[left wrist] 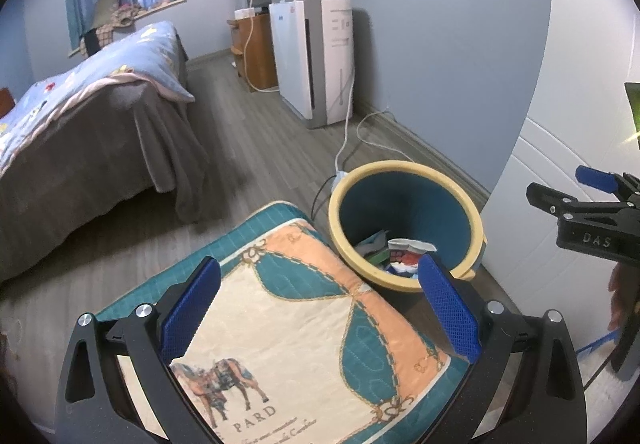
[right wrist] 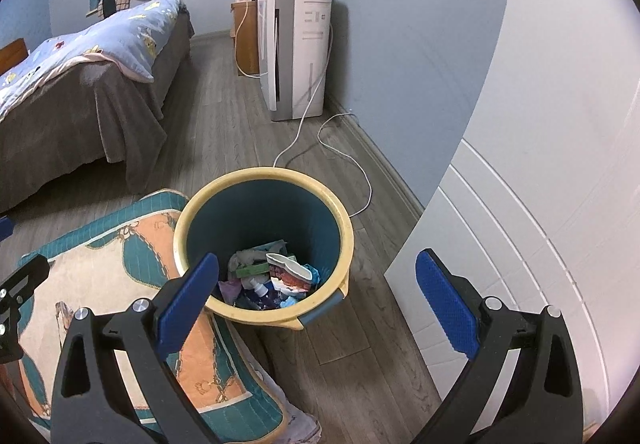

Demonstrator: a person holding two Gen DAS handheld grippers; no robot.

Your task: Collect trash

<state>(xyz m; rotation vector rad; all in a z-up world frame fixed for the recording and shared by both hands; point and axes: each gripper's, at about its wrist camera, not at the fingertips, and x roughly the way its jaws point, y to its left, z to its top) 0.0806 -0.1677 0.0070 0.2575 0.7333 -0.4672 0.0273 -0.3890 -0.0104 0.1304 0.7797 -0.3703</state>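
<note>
While both hover empty, left hand-held gripper (left wrist: 320, 300) wide over cushion (left wrist: 288, 324), right hand-held gripper (right wrist: 320, 296) wide above bin (right wrist: 262, 176).

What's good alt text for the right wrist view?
An open, empty right gripper hangs above a yellow-rimmed teal trash bin on a wood floor, with wrappers and crumpled paper at its bottom. A patterned cushion touches the bin's left side; a bed and a white air purifier stand behind.

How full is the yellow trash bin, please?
Mostly empty. The trash bin holds wrappers and paper scraps at its bottom only; the teal inner wall is bare above them.
</note>
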